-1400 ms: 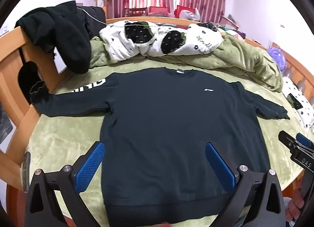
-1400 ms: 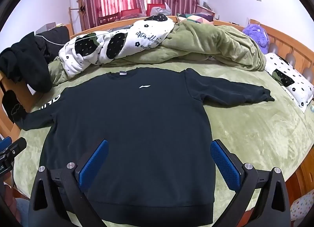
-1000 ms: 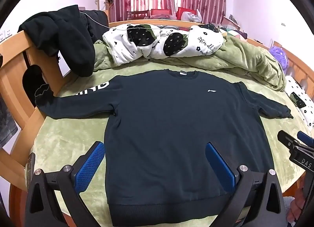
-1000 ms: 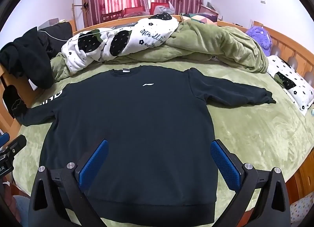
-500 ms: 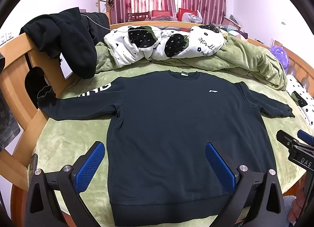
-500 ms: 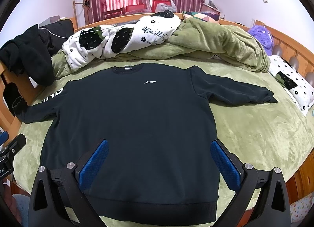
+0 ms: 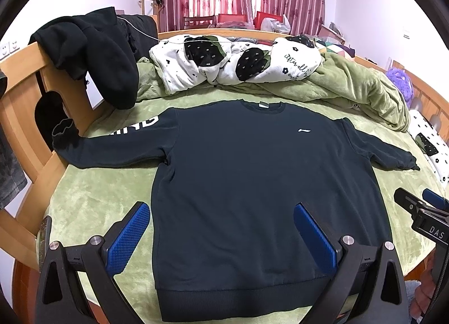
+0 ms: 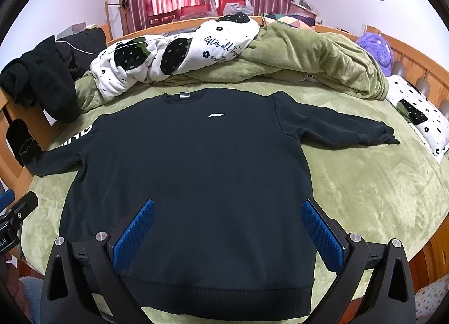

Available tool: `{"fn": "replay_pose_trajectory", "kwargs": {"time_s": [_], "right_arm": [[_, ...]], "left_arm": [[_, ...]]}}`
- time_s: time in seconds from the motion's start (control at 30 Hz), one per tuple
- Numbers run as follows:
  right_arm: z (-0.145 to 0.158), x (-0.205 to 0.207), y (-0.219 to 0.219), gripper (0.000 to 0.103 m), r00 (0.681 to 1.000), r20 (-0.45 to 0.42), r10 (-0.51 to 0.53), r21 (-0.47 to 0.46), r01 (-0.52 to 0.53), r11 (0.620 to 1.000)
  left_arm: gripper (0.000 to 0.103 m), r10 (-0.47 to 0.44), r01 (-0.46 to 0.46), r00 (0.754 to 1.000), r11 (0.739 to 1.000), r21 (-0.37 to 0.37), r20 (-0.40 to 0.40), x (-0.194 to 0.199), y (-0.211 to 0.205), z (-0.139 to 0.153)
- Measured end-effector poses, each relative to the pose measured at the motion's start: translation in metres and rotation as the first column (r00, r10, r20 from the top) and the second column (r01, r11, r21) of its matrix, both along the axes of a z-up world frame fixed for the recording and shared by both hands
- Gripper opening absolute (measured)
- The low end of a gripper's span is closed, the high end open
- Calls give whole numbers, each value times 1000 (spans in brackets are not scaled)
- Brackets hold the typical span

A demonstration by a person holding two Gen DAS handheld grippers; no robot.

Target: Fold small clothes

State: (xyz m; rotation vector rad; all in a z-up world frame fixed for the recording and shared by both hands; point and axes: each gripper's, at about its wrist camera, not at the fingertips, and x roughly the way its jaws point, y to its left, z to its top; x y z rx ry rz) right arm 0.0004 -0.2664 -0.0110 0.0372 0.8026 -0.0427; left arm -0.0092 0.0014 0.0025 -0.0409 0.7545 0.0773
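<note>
A black long-sleeved sweatshirt (image 7: 252,183) lies flat, front up, on the green bed cover, sleeves spread to both sides, hem nearest me. It also shows in the right wrist view (image 8: 196,178). My left gripper (image 7: 221,211) is open and empty, held above the lower left part of the sweatshirt. My right gripper (image 8: 227,209) is open and empty, held above the lower middle of it. The right gripper's tip shows at the right edge of the left wrist view (image 7: 421,211).
A bunched green blanket (image 7: 350,85) and a white spotted quilt (image 7: 224,66) lie behind the sweatshirt. Black clothes (image 7: 98,54) hang on the wooden bed frame (image 7: 25,94) at left. A patterned pillow (image 8: 418,110) and a purple plush toy (image 8: 376,46) are at right.
Both grippers have drawn back and risen slightly, so the sweatshirt's hem now shows in full. Both stay open. The sweatshirt has not moved.
</note>
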Motion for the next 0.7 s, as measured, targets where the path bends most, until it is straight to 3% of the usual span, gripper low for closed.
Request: {"fn": "replay_pose_trajectory", "kwargs": {"time_s": [0.7], "right_arm": [[1, 0, 2, 102, 1000, -2, 7, -3, -7, 1000]], "left_arm": [[103, 1, -1, 1000, 1000, -15, 7, -2, -1, 1]]}}
